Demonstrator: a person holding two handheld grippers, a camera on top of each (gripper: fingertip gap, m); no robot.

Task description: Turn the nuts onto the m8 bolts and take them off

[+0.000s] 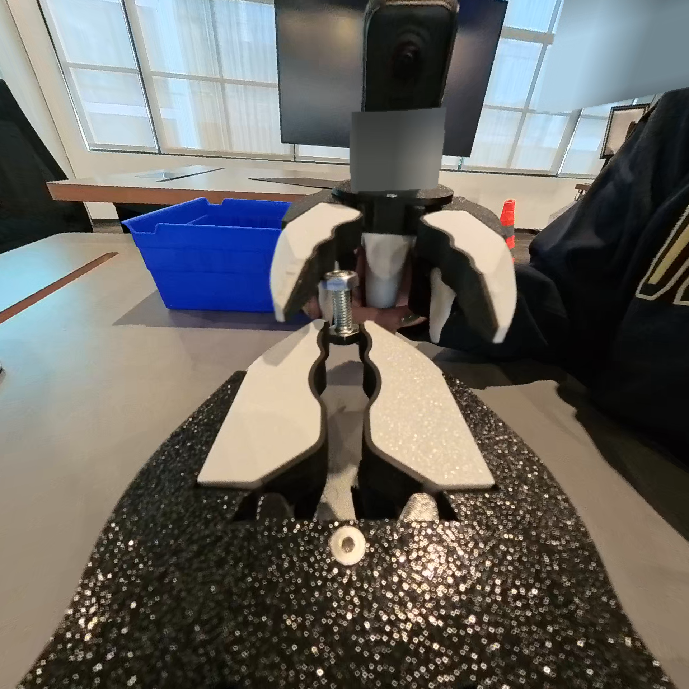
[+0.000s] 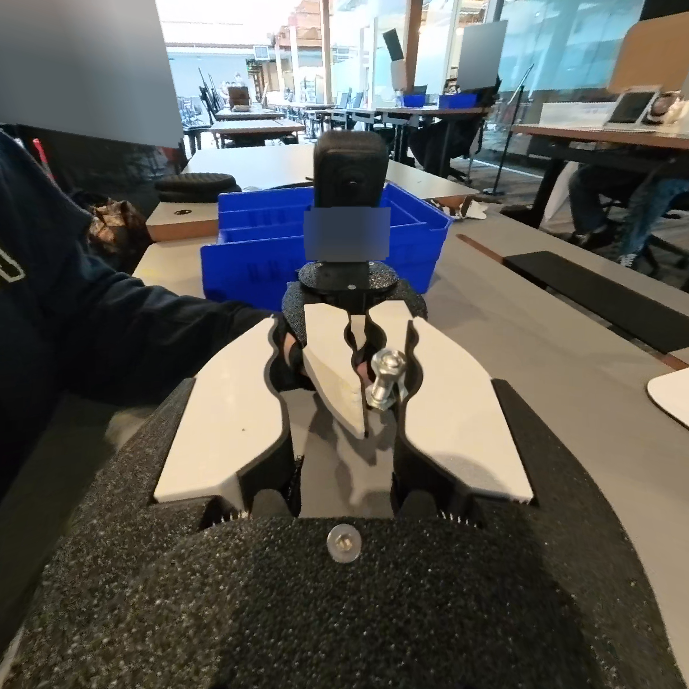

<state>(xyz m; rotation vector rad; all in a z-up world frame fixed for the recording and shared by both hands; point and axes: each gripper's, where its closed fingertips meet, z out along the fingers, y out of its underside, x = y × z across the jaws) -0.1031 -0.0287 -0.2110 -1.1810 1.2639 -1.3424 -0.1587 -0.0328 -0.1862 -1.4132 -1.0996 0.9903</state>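
holding the bolt [image 1: 342, 306] upright by its hex head, the left tool [image 1: 342, 337] had its fingertips pressed on the head's two sides, the threaded shank rising clear above them over the grey worktop [image 1: 112, 373]. a nut [image 1: 337, 282] sat near the top of the shank. the right tool [image 2: 343, 358] faced it from the far side with its fingers well apart; one finger [image 1: 298, 268] stood close beside the nut and the other [image 1: 473, 268] was well clear, so nothing was in its grasp.

the step in hand looked like a re-grip between turns of the nut. to do it well, the right tool would want to be centred on the nut so both pads met opposite flats, square to the shank, before closing; the left should keep its clamp on the head firm so the bolt does not spin with the nut.

which way the nut was being turned, on or off, could not be told. motion blur softened the nut and the near finger, so whether they touched was unclear. a blue bin [image 1: 208, 257] stood behind on the worktop, its contents hidden from both views. the person's hands were mostly covered by the tools and a dark sleeve [image 2: 112, 328].
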